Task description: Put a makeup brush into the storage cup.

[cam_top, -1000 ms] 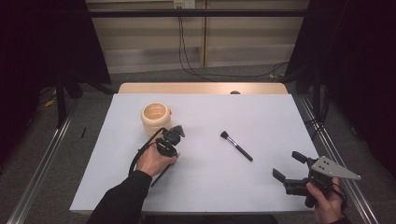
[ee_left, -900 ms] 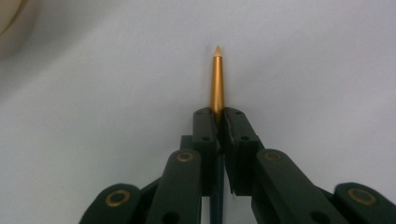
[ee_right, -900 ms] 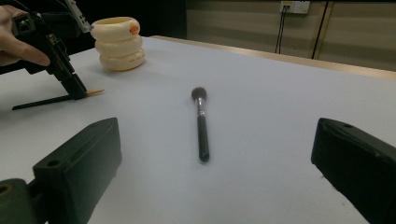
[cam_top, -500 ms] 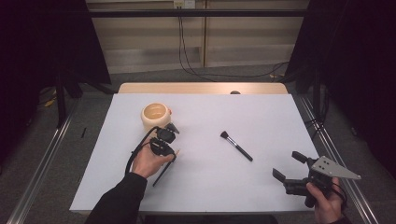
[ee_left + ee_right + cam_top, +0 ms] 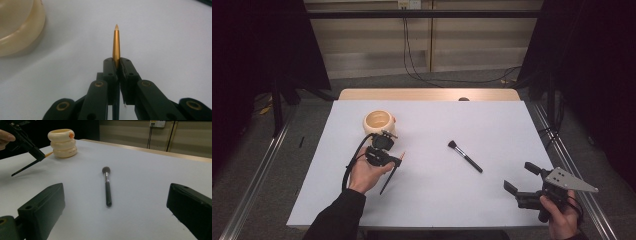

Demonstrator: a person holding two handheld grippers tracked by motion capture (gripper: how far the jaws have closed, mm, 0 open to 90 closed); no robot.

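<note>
Gripping a thin makeup brush (image 5: 116, 42) at mid-length, left gripper (image 5: 384, 150) closed hard on it, gold ferrule and pale pointed tip sticking out past the black fingers (image 5: 110, 72), dark handle trailing down and back toward the table (image 5: 422, 200) in the high view. Pinched that way, probably, to keep the brush balanced and aimed tip-first at the cream ringed holder (image 5: 378, 121), standing just beyond the gripper, mouth open upward. Judging from that line-up, carrying the brush over for dropping into the holder, tip close to its side but not yet above the rim. Lying apart at the table's middle, a larger powder brush (image 5: 465, 156), black handle pointing toward the near right, bristle head toward the holder; untouched, likely next in turn. Resting low near the table's right front corner, right gripper (image 5: 522, 181) held in the person's hand, fingers (image 5: 40, 212) spread wide with nothing between them, pointed along the table at the powder brush as if waiting. White cloth under everything giving a plain flat surface, so neither brush rolling far. Tilting the thin brush more upright needed, by this reading, before letting go over the holder.
</note>
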